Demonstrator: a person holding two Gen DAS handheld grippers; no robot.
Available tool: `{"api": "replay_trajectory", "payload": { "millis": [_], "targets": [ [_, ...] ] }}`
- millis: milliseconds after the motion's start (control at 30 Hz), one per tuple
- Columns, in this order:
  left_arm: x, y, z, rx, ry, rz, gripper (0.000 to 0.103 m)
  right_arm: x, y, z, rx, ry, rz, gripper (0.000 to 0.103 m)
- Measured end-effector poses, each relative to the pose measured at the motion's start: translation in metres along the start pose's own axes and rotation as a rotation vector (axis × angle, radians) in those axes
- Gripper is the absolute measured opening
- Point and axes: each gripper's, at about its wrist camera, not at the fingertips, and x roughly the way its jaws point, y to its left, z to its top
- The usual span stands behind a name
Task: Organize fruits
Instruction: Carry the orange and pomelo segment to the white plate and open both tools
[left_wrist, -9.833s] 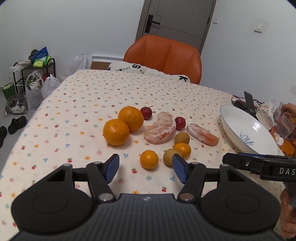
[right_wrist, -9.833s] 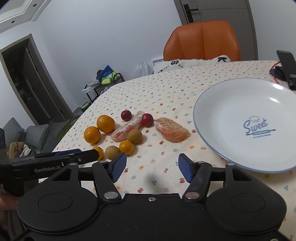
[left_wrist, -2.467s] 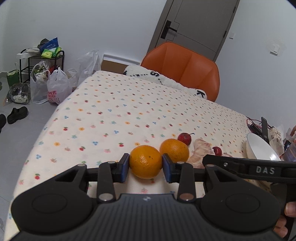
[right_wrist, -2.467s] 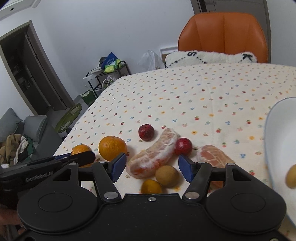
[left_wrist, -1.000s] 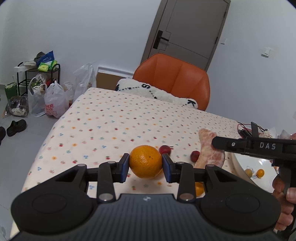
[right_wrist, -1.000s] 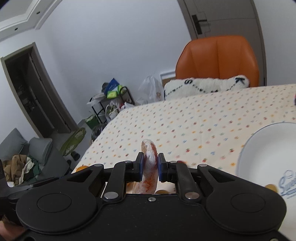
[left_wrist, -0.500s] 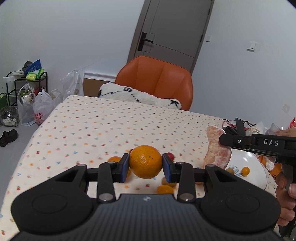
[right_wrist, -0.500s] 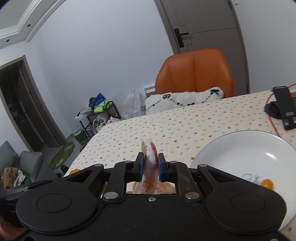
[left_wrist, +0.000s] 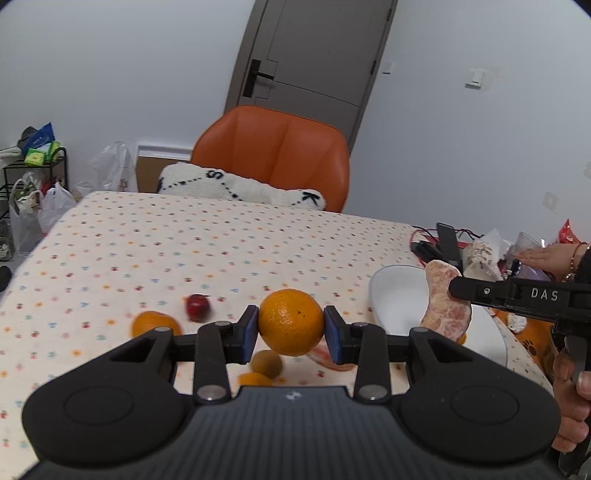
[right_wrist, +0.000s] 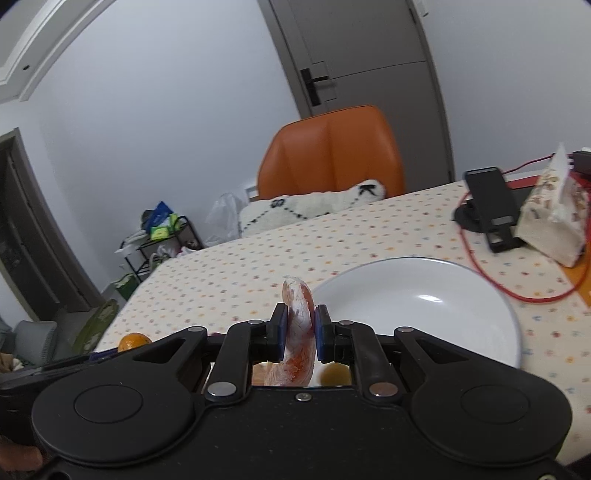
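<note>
The left claw (left_wrist: 291, 329) pinches an orange (left_wrist: 290, 322) between its blue pads, lifted clear above the worktop (left_wrist: 221, 243), which is covered by a cloth with small coloured dots. The right claw (right_wrist: 299, 334) is pressed onto a peeled pomelo wedge (right_wrist: 298, 332), held on edge so that its thin side faces the camera; in the left view the same wedge (left_wrist: 445, 304) hangs over the near rim of the white plate (left_wrist: 397, 295), which sits by the worktop's right edge. In the right view a small yellow-orange fruit (right_wrist: 334, 373) shows just below the claw on the plate (right_wrist: 424, 306), half hidden by the claw body. Left on the cloth, toward the near edge, are a second orange (left_wrist: 155, 323), a red fruit (left_wrist: 197, 307) just beside it, a brownish round fruit (left_wrist: 266, 363), a small orange fruit (left_wrist: 255, 379) mostly hidden behind the claw body, and another peeled wedge (left_wrist: 328, 360) peeking out under the held orange. A hand (left_wrist: 570, 398) grips the right tool's handle at the frame's right edge, and another hand (left_wrist: 546, 256) rests among the clutter past the plate. A phone on a stand (right_wrist: 493, 208), a red cable (right_wrist: 517, 291) and a tissue pack (right_wrist: 554, 218) lie at the worktop's far right corner. An orange chair (left_wrist: 273, 158) with a white cushion (left_wrist: 240, 186) stands at the far edge.
</note>
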Motion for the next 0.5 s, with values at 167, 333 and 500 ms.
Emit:
{"api": "replay_trajectory", "payload": {
  "millis": [167, 333, 500],
  "targets": [
    [0.012, -0.018, -0.003, 0.012, 0.015, -0.026, 0.036, -0.005, -0.017, -0.003, 0.009, 0.012, -0.029, 0.014],
    [0.022, -0.033, -0.002, 0.032, 0.027, -0.044, 0.036, -0.007, -0.032, -0.004, 0.024, 0.014, -0.081, 0.023],
    [0.028, -0.045, -0.002, 0.052, 0.035, -0.056, 0.036, -0.011, -0.046, -0.004, 0.055, 0.0, -0.088, 0.034]
  ]
}}
